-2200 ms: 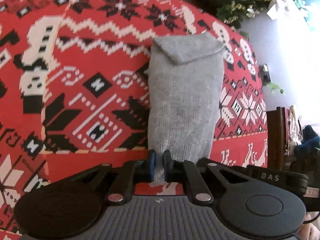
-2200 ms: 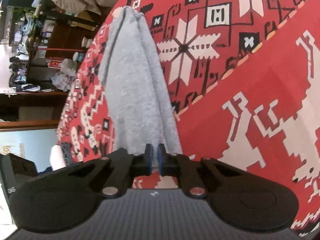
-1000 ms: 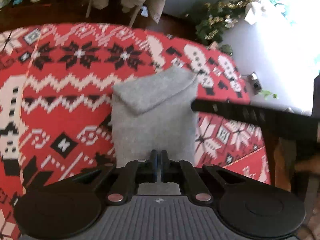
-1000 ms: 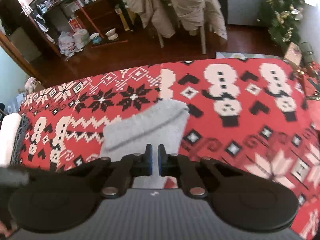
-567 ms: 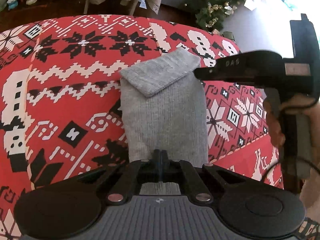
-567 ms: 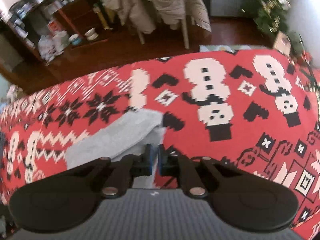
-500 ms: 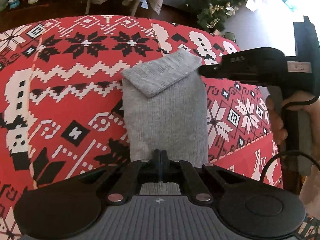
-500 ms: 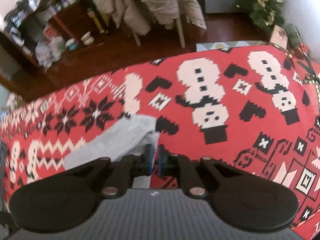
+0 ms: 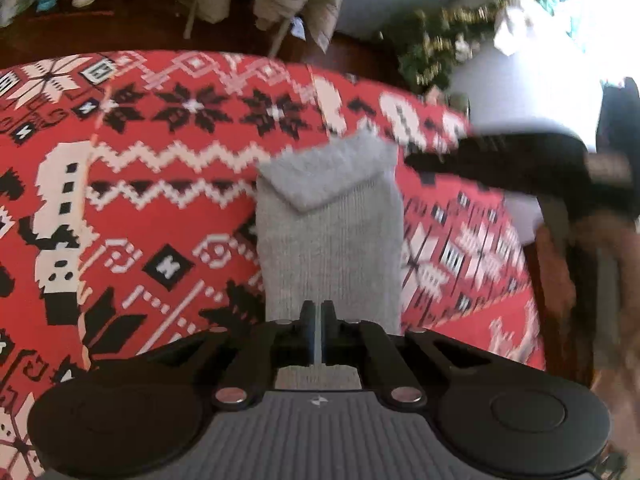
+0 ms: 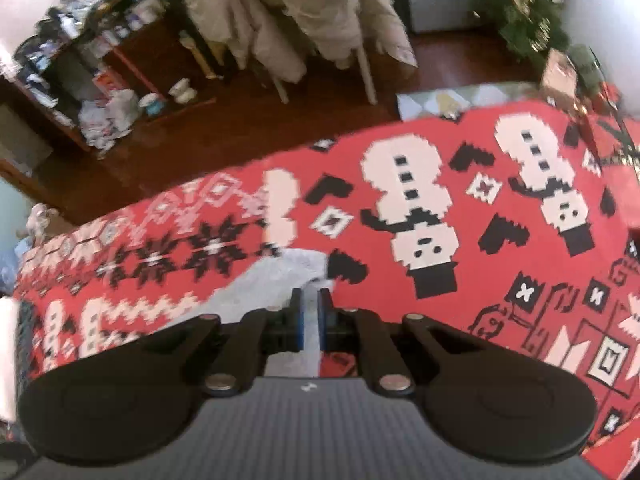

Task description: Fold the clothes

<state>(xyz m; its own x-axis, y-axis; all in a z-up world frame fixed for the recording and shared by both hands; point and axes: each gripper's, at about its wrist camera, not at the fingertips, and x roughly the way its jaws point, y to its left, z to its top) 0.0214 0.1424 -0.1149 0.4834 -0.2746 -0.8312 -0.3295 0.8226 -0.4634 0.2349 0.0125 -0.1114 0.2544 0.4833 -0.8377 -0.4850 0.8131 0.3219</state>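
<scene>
Grey sock (image 9: pixel 328 240) flat on red patterned cloth (image 9: pixel 152 216), lengthwise away from left wrist camera, roughly mid-cloth, far end nearer the cloth's far edge than the near one. Far end folded back on itself as a triangular flap, tip pointing toward the camera.

Left gripper (image 9: pixel 318 320) above sock's near end. Jaws drawn nearly together, thin sliver of gap between blue pads; cannot tell whether any fabric is pinched in it or the tips only hang over the sock.

Right gripper (image 10: pixel 310 312) comes in from the sock's far corner; in left wrist view shows as a blurred black bar (image 9: pixel 500 160) reaching in from the right, tip just beside the folded flap. Jaws released, narrow gap, sock (image 10: pixel 272 284) and red cloth (image 10: pixel 500 280) visible through it. Nothing gripped there. Sock's corner sits just ahead of and left of the fingertips; contact not resolvable.

Both views motion-blurred.

Beyond cloth's far edge: dark wood floor (image 10: pixel 240 128), beige garments (image 10: pixel 300 8) hung over white legs, cluttered shelf (image 10: pixel 104 80) at left, decorated green tree (image 10: pixel 532 8) at right.
</scene>
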